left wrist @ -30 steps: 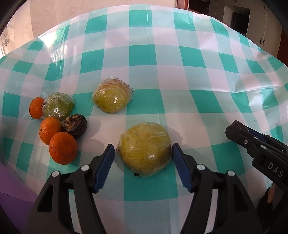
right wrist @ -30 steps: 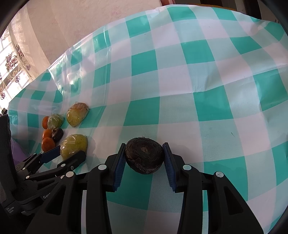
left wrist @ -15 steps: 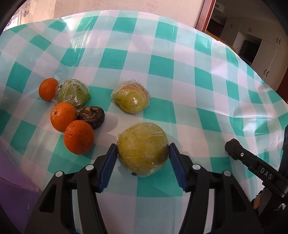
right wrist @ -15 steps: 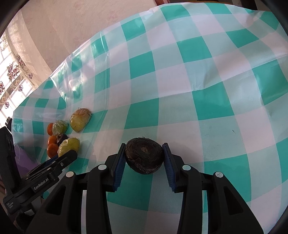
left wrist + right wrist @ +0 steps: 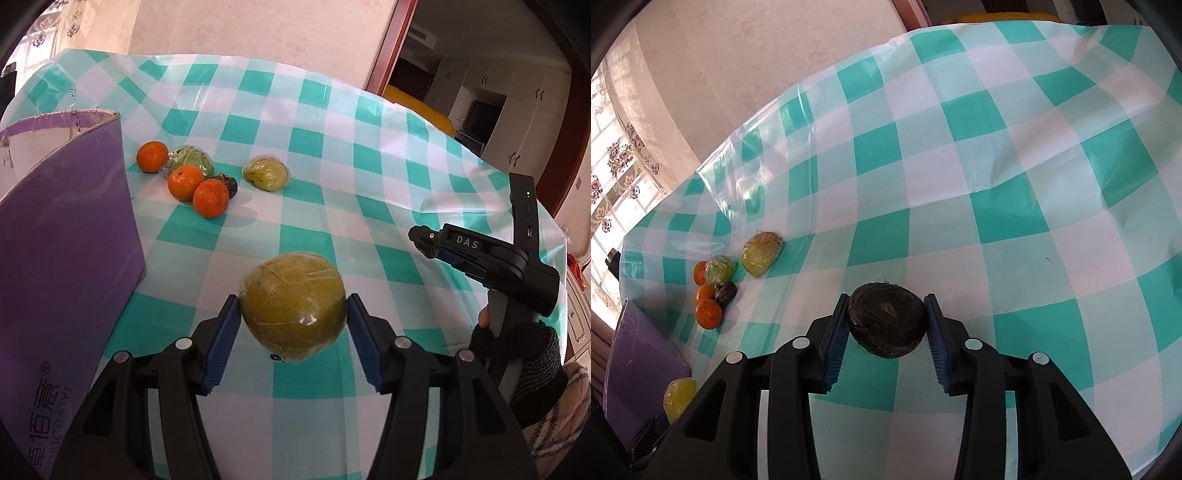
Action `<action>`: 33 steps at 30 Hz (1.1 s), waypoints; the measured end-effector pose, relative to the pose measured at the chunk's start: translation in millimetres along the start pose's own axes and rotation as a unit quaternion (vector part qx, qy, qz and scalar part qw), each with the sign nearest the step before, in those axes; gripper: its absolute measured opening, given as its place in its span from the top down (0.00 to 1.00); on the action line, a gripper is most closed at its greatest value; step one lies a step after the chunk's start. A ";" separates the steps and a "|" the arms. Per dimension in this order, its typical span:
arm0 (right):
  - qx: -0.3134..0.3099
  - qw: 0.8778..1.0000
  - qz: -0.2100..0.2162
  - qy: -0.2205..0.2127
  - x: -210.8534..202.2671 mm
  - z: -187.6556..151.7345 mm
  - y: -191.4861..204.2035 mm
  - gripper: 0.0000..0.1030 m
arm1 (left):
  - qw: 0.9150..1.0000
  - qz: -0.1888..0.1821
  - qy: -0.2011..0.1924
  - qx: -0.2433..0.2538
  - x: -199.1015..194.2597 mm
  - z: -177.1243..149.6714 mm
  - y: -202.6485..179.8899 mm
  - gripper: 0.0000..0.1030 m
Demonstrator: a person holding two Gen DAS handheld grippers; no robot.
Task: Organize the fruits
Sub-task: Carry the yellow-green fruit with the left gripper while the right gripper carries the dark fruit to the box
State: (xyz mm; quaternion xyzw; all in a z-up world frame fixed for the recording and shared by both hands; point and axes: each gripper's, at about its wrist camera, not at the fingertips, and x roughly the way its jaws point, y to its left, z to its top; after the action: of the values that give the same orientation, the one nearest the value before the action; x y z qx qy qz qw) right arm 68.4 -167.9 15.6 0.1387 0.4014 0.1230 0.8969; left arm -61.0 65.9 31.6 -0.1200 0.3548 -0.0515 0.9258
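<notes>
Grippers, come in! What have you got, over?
Left gripper shut on wrapped green fruit. Right gripper shut on dark fruit. Purple box close on left.

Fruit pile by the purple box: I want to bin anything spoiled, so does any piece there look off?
One does. The small dark fruit among the oranges looks shrivelled and blackish beside them. The right gripper holds a similar dark, wrinkled fruit. Whether either is rotten cannot be told.
</notes>
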 end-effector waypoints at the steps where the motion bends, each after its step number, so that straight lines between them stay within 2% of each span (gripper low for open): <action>1: -0.004 1.000 -0.004 -0.001 -3.3 -4.3 3.9 0.62 | 1.000 -0.003 0.000 0.001 -4.6 -2.4 1.5 0.43; 10: -0.041 0.999 0.009 0.022 -32.6 -47.6 46.2 0.62 | 0.999 -0.004 -0.003 0.033 -36.3 -10.7 -0.6 0.43; 15: -0.064 0.996 0.040 0.044 -45.8 -60.5 77.6 0.62 | 0.999 0.002 -0.003 0.048 -59.7 -7.8 -4.6 0.43; 18: -0.070 0.994 0.070 0.049 -53.5 -63.6 98.3 0.62 | 0.998 0.006 -0.025 0.058 -83.9 -1.9 -5.9 0.43; 22: -0.106 0.988 0.105 0.035 -70.4 -64.0 138.9 0.62 | 0.996 0.015 -0.072 0.054 -122.6 10.3 2.0 0.43; 27: -0.149 0.977 0.153 0.015 -91.2 -65.5 189.0 0.62 | 0.990 0.057 -0.120 0.039 -165.9 20.1 28.5 0.43; 33: -0.206 0.956 0.211 0.003 -108.4 -76.1 245.1 0.62 | 0.982 0.134 -0.131 0.011 -202.8 20.5 83.1 0.43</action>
State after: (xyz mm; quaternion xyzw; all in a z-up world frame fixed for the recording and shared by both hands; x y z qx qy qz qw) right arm -86.0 35.8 126.5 0.0322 0.3319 0.3899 0.8583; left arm -197.2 186.6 155.5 -0.0665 0.2429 0.0854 0.9640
